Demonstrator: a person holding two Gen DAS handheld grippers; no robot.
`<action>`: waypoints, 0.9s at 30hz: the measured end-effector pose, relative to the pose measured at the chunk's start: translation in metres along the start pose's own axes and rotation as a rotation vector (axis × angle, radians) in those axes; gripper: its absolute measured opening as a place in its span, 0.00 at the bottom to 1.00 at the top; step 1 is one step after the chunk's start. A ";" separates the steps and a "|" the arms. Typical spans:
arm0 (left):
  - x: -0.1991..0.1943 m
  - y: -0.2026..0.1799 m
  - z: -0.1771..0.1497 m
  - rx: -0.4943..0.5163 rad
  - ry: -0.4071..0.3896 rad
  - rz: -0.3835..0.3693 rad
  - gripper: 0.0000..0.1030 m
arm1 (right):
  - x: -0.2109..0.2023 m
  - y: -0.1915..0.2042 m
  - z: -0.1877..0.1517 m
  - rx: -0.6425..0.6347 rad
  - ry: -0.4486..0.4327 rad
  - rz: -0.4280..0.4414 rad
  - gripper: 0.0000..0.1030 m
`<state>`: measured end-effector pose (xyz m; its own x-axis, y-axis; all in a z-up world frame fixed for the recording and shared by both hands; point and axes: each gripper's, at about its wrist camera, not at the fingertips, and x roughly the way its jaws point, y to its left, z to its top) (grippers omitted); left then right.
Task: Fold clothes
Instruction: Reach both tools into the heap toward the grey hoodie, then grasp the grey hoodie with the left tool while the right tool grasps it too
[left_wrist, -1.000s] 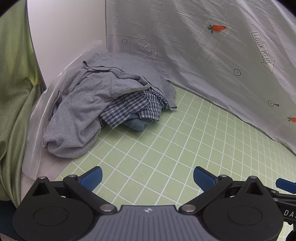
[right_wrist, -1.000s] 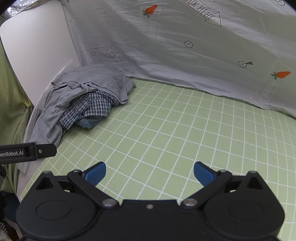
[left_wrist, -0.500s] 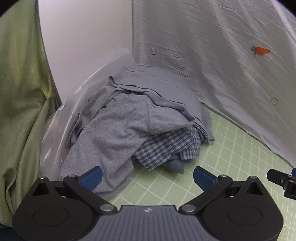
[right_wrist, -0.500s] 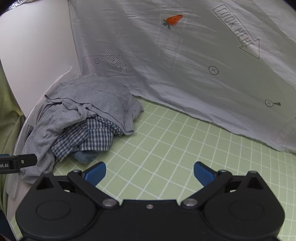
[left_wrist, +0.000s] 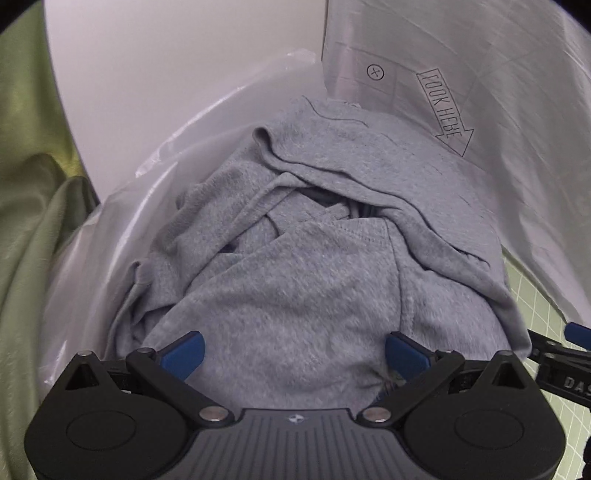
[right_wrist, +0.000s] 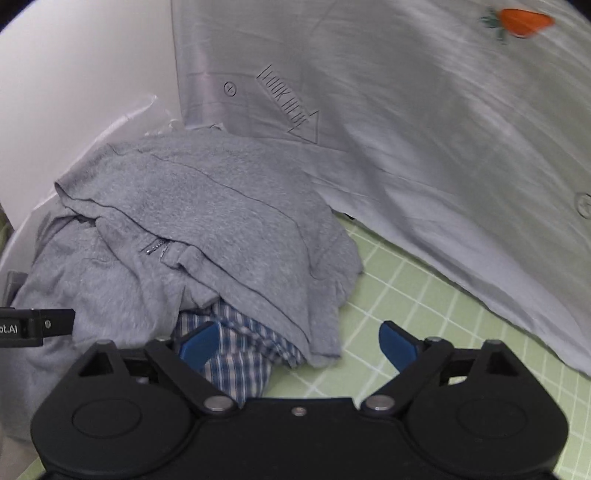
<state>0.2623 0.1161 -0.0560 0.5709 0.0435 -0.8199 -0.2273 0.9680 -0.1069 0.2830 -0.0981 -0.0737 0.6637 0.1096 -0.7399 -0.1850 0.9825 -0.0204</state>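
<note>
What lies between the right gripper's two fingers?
In the right wrist view, the right gripper is closing around the checked cloth and the edge of the grey garment, not pressing them.

We count two grippers, the left gripper (left_wrist: 293, 352) and the right gripper (right_wrist: 297, 343); one grey garment (right_wrist: 229, 221); one blue checked garment (right_wrist: 240, 354); one carrot print (right_wrist: 522, 20); one printed arrow (left_wrist: 445, 110).

Soft, even light filled both fisheye views, with black vignetted corners and bowed edges. Motion blur smeared the grey backdrop sheet (right_wrist: 424, 155) and its carrot print (right_wrist: 521, 20); the source was perhaps overhead.
</note>
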 end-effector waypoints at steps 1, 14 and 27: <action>0.004 0.000 0.001 -0.005 0.006 -0.004 1.00 | 0.007 0.003 0.003 -0.015 0.001 0.004 0.84; 0.001 0.005 0.002 -0.069 0.011 -0.074 0.71 | 0.031 0.009 0.012 -0.064 -0.058 0.096 0.39; -0.010 0.013 0.002 -0.151 0.003 -0.114 0.28 | 0.009 0.011 0.010 0.005 -0.153 0.107 0.09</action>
<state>0.2553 0.1292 -0.0477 0.5977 -0.0655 -0.7991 -0.2771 0.9184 -0.2825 0.2938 -0.0845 -0.0740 0.7430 0.2345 -0.6269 -0.2571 0.9648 0.0562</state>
